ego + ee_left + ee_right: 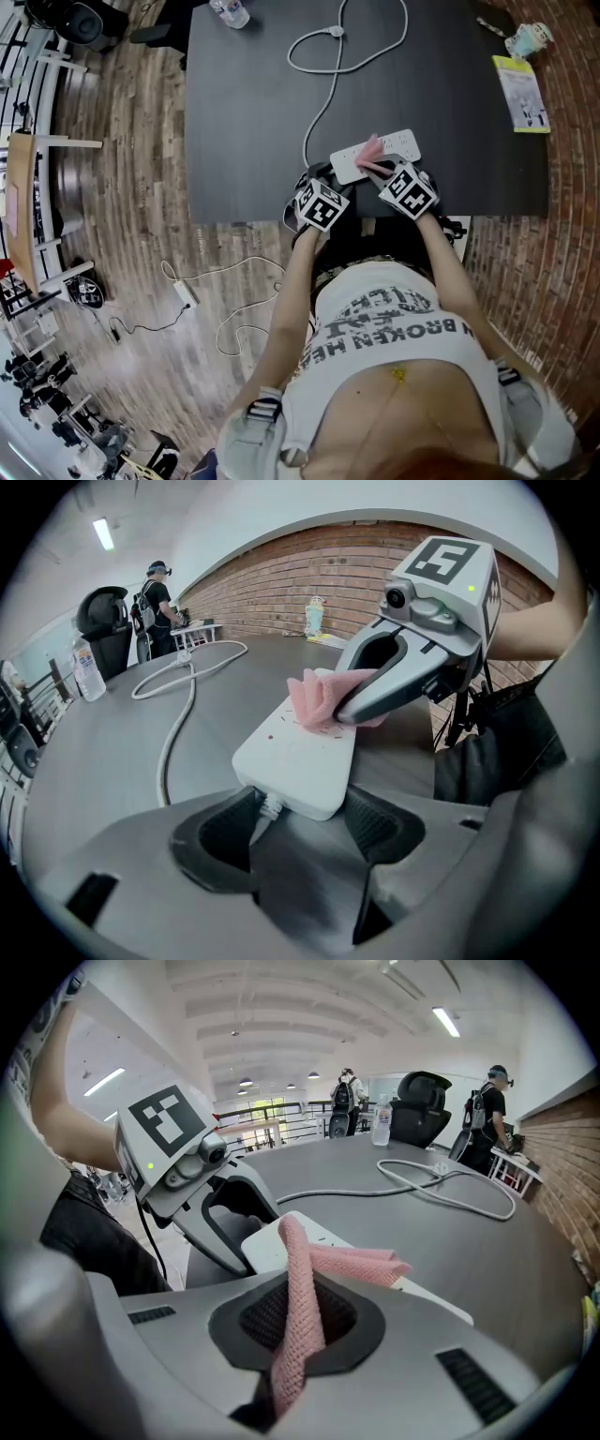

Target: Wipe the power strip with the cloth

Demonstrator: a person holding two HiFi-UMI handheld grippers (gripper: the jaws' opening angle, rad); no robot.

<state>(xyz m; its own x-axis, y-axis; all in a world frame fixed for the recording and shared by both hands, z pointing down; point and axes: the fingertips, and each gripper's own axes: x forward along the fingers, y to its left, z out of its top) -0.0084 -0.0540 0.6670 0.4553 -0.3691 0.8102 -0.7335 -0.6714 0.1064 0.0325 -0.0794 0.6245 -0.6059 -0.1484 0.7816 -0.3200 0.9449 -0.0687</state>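
We see a white rectangular plastic power strip lying on the dark grey bench, close to the near edge and just in front of the person. Its white cable runs away across the bench and curls into loops near the far side.

The left gripper is at the strip's cable end. In the left gripper view its jaws are closed against the two long sides of that end, holding the power strip flat on the bench.

The right gripper comes in from the other side. In the right gripper view its jaws are pinched together on a pink mesh-knit cloth, a folded band of which rises from between them and flops forward onto the strip. In the left gripper view the right gripper is tilted down, with the bunched cloth pressed on the strip's top face at about mid-length. Small dark specks dot the white surface just beside the cloth. From the head view the cloth shows as a pink patch on the strip, between the two marker cubes.
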